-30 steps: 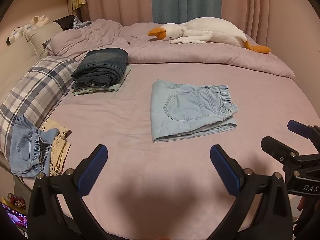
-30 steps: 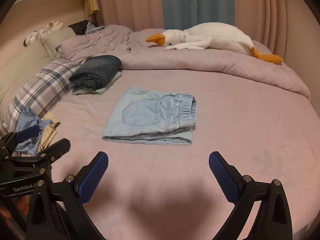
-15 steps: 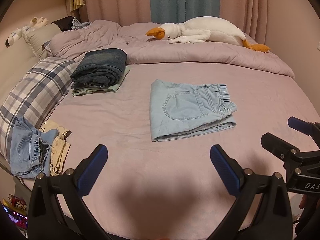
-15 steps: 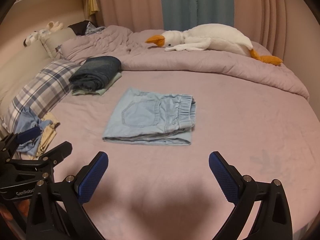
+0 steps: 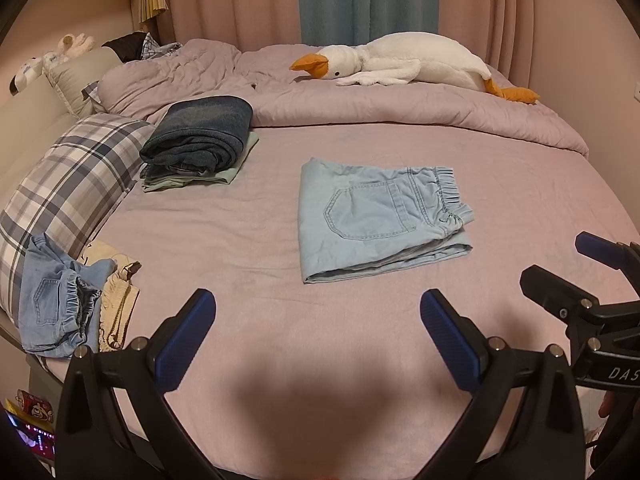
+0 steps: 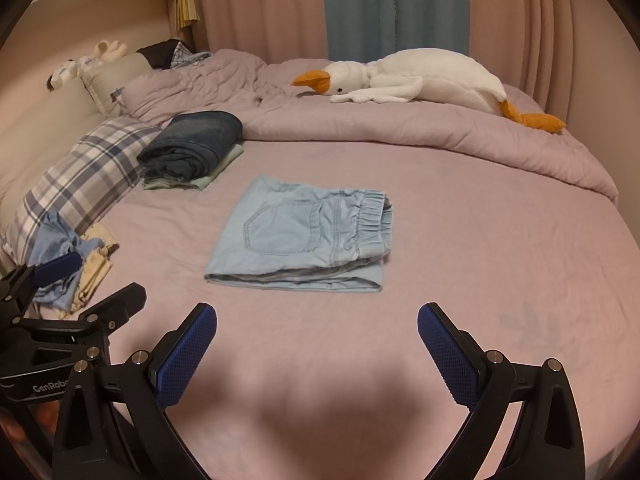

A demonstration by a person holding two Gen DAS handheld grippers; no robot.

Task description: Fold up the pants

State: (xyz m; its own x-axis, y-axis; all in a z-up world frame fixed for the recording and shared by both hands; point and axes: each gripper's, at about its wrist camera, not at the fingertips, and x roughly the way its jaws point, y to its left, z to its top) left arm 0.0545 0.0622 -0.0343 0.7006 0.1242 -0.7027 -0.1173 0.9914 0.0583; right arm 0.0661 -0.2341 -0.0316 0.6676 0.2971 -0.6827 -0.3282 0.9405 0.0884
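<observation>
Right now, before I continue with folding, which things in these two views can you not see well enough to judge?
- Pale green garment: both views, mostly hidden under the dark folded jeans.
- Cream garment: left wrist view, partly hidden by the crumpled blue jeans.
- Right hand-held gripper: cut off by the right edge in the left wrist view.
- Folded light blue pants: inner layers hidden; only the top face and edges show.
- Objects at the headboard: too small to identify.

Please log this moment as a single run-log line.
left gripper: open, empty | right gripper: open, empty | light blue pants: folded, flat on bed
</observation>
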